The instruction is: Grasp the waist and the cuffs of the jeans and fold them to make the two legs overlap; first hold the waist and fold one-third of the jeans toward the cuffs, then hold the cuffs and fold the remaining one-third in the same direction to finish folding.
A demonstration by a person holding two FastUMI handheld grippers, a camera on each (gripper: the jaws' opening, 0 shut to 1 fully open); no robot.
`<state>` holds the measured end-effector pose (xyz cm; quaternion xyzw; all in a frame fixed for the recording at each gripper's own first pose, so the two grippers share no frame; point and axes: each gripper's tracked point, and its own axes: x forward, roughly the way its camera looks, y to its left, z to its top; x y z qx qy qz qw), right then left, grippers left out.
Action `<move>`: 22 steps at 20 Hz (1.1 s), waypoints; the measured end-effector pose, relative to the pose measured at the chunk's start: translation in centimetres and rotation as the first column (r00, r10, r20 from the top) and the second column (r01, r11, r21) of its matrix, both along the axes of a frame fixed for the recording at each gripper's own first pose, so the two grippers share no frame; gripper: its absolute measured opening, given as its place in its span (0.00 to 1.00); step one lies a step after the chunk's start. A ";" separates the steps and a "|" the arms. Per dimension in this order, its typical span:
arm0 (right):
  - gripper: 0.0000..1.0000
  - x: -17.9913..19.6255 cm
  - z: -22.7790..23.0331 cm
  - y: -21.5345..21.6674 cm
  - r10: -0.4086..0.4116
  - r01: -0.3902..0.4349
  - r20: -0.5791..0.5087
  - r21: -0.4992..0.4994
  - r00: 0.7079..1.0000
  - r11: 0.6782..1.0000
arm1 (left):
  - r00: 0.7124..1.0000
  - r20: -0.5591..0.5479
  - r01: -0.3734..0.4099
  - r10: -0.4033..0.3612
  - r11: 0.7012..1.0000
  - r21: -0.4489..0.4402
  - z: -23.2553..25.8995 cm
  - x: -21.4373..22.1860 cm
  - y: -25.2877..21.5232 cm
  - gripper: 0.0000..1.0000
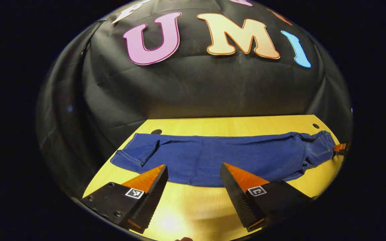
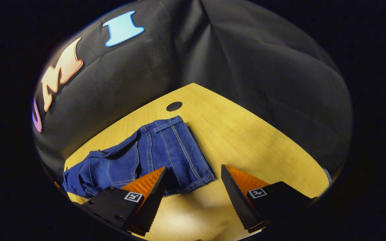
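**Both tools wide open, jeans already doubled along their length**

In the left gripper view, the jeans (image 1: 213,157) lie as one long band across the far half of the bench (image 1: 186,207), from about 9 o'clock to 3 o'clock. The cuffs (image 1: 131,157) are at the 9 o'clock end and the waist (image 1: 320,145) with its pocket stitching at the 3 o'clock end. The legs appear to overlap already, though the far edge is too foreshortened to be sure. The left tool (image 1: 193,175) hovers at 6 o'clock, near the band's near edge, jaws spread wide and gripping nothing. A tip of the other tool peeks in just beside the waist.

In the right gripper view, the waist end (image 2: 173,150) sits at centre, the cloth bunching away toward 9 o'clock. The right tool (image 2: 193,175) is spread wide and empty, its left finger over the waistband's near corner.

Risks, as I judge them: pinching only the top layer at the waist would peel the legs apart during the one-third fold; the bunched cloth behind the waist could carry wrinkles into the fold; a lift by one tool alone would skew the band.

No containers are on the bench; two dark holes (image 1: 156,131) sit near its far edge.
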<state>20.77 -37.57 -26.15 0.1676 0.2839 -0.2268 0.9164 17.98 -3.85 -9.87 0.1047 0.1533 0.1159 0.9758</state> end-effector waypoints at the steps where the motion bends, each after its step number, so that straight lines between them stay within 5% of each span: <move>1: 0.98 0.1 -0.1 0.2 0.010 -0.010 0.000 -0.002 1.000 1.000 | 1.000 -0.001 0.002 -0.002 1.000 0.003 0.1 -0.1 -0.1 0.95; 4: 0.98 0.2 -0.3 0.6 0.032 -0.032 -0.005 -0.038 0.999 0.999 | 1.000 -0.005 0.004 -0.004 1.000 0.000 0.2 -0.4 -0.6 0.96; 5: 0.87 0.2 -0.5 0.5 0.039 -0.039 -0.004 -0.068 0.999 0.997 | 1.000 -0.005 0.002 -0.002 1.000 -0.005 0.2 -0.5 -0.8 0.96; 6: 0.95 0.2 -0.6 0.8 0.059 -0.060 -0.005 -0.084 0.998 0.995 | 1.000 -0.005 0.000 0.000 1.000 -0.010 0.2 -0.7 -1.0 0.95; 13: 0.31 1.1 -1.1 2.0 0.076 -0.079 0.051 0.066 0.996 0.995 | 1.000 -0.002 -0.013 0.013 1.000 -0.006 0.7 -2.0 -1.2 0.95; 22: 0.10 1.4 -0.5 1.9 0.038 -0.045 0.083 0.083 0.996 0.996 | 0.999 -0.001 -0.042 0.042 0.998 -0.046 0.6 -3.8 -0.7 0.95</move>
